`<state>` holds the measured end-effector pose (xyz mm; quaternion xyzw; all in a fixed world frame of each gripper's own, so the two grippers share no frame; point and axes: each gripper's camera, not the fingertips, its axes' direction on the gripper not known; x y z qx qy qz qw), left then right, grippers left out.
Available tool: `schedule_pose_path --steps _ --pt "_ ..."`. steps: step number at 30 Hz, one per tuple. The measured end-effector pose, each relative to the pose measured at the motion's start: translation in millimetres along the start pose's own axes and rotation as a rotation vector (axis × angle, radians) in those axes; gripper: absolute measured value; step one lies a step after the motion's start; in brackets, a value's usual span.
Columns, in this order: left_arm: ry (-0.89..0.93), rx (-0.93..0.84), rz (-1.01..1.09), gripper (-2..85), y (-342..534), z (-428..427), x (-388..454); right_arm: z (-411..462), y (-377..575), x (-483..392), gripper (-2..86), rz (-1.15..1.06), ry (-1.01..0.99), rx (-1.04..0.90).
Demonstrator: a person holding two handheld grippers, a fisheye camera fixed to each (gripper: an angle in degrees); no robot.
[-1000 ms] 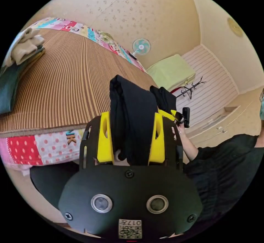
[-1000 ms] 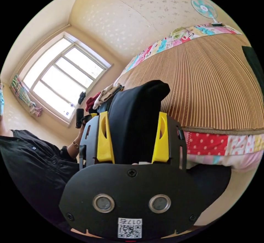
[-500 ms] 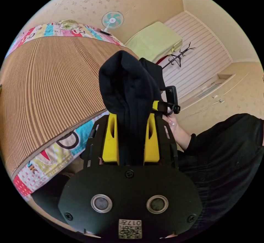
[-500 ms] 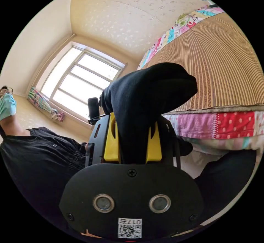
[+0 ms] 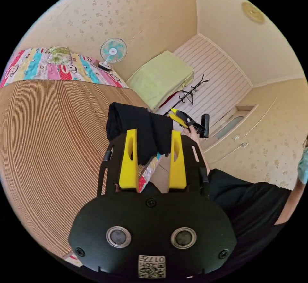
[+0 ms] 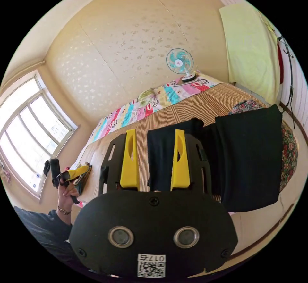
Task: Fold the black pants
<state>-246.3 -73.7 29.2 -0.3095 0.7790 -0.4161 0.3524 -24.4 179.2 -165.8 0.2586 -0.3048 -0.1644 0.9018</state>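
- My left gripper [image 5: 150, 135] and right gripper [image 6: 154, 135] carry code stickers; I can't make out the writing.
- Both clamped the black pants [image 6: 247, 158] earlier; now their jaws stand apart, pants lying on the striped mat [image 5: 54, 142].

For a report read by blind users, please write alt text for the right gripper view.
The right gripper, its yellow jaws open, hovers over the folded black pants lying on a striped straw mat on a bed. Behind are a patchwork quilt, a small fan and a window; the left gripper, held in a hand, is at lower left.
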Motion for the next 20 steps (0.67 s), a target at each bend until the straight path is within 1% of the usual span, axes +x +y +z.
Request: schedule_pose_path --steps 2,3,4,5,6,7,9,11,12,13,14,15,17,19,20 --pt "-0.093 -0.071 -0.08 14.3 61.4 -6.3 -18.3 42.0 29.8 -1.5 9.3 0.006 0.102 -0.058" --pt "-0.1 -0.095 -0.11 14.3 78.6 -8.0 -24.1 86.4 52.3 5.5 7.5 0.032 0.191 -0.181" --pt "-0.1 -0.132 -0.173 14.3 114.2 -13.9 -34.7 133.6 78.9 14.8 6.5 0.03 0.238 -0.313" --pt "-0.102 -0.149 -0.238 14.4 148.7 -23.5 -42.3 157.9 93.0 21.3 6.0 0.038 0.266 -0.41" --pt "-0.108 -0.154 -0.27 14.4 165.4 -29.9 -45.1 170.1 115.0 21.7 4.7 -0.014 0.244 -0.357" --pt "-0.133 -0.155 -0.327 14.4 195.2 -45.5 -48.1 161.1 122.0 19.5 3.8 0.012 0.254 -0.27" --pt "-0.205 -0.126 -0.389 14.4 230.2 -76.8 -48.2 156.6 116.6 10.2 3.0 0.075 0.262 -0.304" --pt "-0.339 -0.013 -0.462 14.4 261.0 -130.6 -43.7 152.8 116.4 -11.9 2.2 0.043 0.339 -0.329" --pt "-0.376 0.027 -0.474 14.4 266.0 -145.6 -41.9 151.0 120.8 -28.3 1.6 0.016 0.407 -0.348" --pt "-0.463 0.105 -0.48 14.4 271.7 -175.9 -37.6 149.7 127.6 -42.2 1.3 0.015 0.464 -0.383" --pt "-0.567 0.165 -0.477 14.5 271.2 -204.5 -33.9 149.0 132.1 -48.8 1.1 0.013 0.48 -0.403" --pt "-0.619 0.188 -0.476 14.8 268.4 -218.8 -32.7 143.9 142.4 -62.3 0.9 -0.016 0.459 -0.411" --pt "-0.763 0.268 -0.445 15.9 242.9 -272.6 -30.6 125.4 160.3 -82.8 0.7 -0.065 0.372 -0.354" --pt "-0.825 0.321 -0.4 16.4 213.5 -304.1 -31.3 96.6 182.9 -103.5 0.5 -0.095 0.245 -0.263" --pt "-0.869 0.333 -0.372 16.6 189.2 -318.6 -34.4 90.6 187.1 -106.2 0.5 -0.089 0.218 -0.254"
